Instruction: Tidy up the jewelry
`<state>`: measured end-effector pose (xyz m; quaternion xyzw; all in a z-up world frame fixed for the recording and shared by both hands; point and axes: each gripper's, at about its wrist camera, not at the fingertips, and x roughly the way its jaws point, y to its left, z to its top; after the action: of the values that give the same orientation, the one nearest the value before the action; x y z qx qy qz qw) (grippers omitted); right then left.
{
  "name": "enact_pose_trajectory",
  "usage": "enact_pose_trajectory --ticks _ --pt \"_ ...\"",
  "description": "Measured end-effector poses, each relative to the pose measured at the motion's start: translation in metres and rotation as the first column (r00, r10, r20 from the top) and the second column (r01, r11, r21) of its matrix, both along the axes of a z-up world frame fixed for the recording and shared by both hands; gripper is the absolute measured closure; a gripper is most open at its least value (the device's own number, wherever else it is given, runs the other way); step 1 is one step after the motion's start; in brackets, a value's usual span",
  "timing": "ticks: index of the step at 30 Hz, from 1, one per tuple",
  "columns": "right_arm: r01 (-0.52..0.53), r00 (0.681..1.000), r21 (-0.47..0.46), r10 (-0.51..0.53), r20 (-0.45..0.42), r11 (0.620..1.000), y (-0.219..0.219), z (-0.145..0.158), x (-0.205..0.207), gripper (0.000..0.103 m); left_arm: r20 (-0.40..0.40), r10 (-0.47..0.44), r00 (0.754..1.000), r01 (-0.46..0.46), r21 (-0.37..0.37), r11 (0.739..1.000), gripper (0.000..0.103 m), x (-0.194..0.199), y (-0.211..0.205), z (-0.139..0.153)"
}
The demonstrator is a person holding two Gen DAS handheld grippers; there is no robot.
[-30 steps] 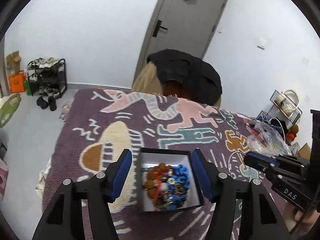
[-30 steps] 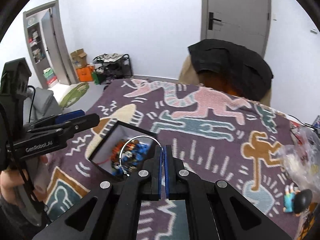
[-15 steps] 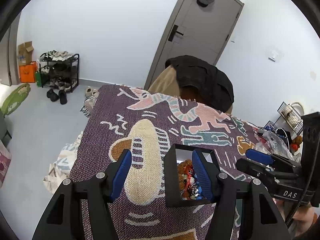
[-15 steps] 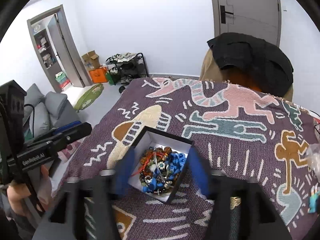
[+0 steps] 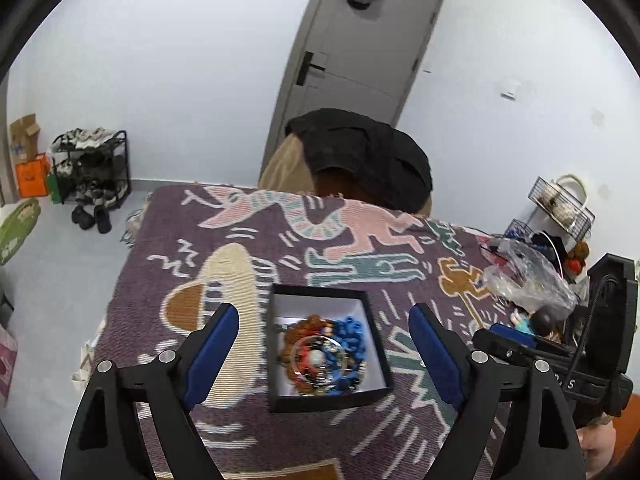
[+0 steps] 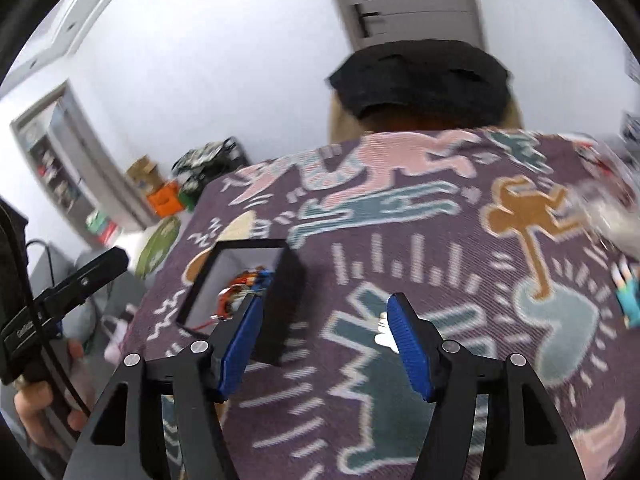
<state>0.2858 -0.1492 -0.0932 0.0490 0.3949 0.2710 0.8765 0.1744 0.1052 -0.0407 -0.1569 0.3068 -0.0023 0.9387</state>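
- A black box (image 5: 328, 350) with a white inside stands on the tabletop, which is covered by a purple patterned blanket (image 5: 360, 248). The box holds a heap of jewelry (image 5: 324, 354): brown beads, blue beads, red pieces, and a thin clear ring (image 5: 318, 360) that lies on top.
- The left gripper (image 5: 324, 354) hovers over the box with its jaws wide apart, one blue pad on each side of the box, and it holds nothing.
- The right gripper (image 6: 324, 344) is also spread open and empty. It is over the blanket just to the right of the box (image 6: 256, 292), and this view is blurred by motion.
- Between its pads a small pale thing (image 6: 382, 328) lies on the blanket; it is too blurred to say what it is.
- A clear plastic bag (image 5: 524, 272) with small things lies near the far right edge of the tabletop.
- Judged from this, much of the jewelry is already in the box. The pale thing on the blanket and whatever is in the bag may be left to do.
- One second ago the right gripper was closed on a thin ring over the box. Now it is open, and the ring lies in the box, so this piece seems delivered.
- The right gripper has swung away from the box to the right, while the left gripper is again centred on the box, after it stood to the left half a second ago.
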Motion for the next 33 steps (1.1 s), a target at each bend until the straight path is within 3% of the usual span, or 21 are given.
enact_pose_trajectory --ticks 5,15,17,22,30,33 --pt "0.098 0.995 -0.012 -0.098 0.009 0.995 -0.039 -0.007 -0.001 0.038 -0.01 -0.041 0.999 0.041 0.01 0.999 0.016 0.005 -0.024 0.0" --pt "0.111 0.992 0.04 -0.109 -0.057 0.993 -0.091 -0.022 -0.001 0.038 -0.012 -0.116 0.993 0.117 0.05 0.992 0.016 0.013 -0.07 0.002" --pt "0.1 0.992 0.072 -0.095 -0.079 0.992 -0.101 -0.026 -0.001 0.03 -0.026 -0.134 0.991 0.135 0.046 0.99 0.011 0.017 -0.077 0.001" --pt "0.088 0.992 0.106 -0.077 -0.1 0.991 -0.113 -0.032 -0.005 0.007 -0.042 -0.161 0.986 0.163 0.059 0.985 0.009 0.024 -0.096 0.0" --pt "0.1 0.988 0.098 -0.088 -0.127 0.99 -0.121 -0.04 -0.003 0.007 -0.094 -0.221 0.971 0.229 0.074 0.971 0.01 0.042 -0.125 -0.014" --pt "0.12 0.985 0.069 -0.11 -0.136 0.99 -0.126 -0.048 -0.001 0.018 -0.138 -0.239 0.961 0.252 0.082 0.964 0.023 0.053 -0.136 -0.025"
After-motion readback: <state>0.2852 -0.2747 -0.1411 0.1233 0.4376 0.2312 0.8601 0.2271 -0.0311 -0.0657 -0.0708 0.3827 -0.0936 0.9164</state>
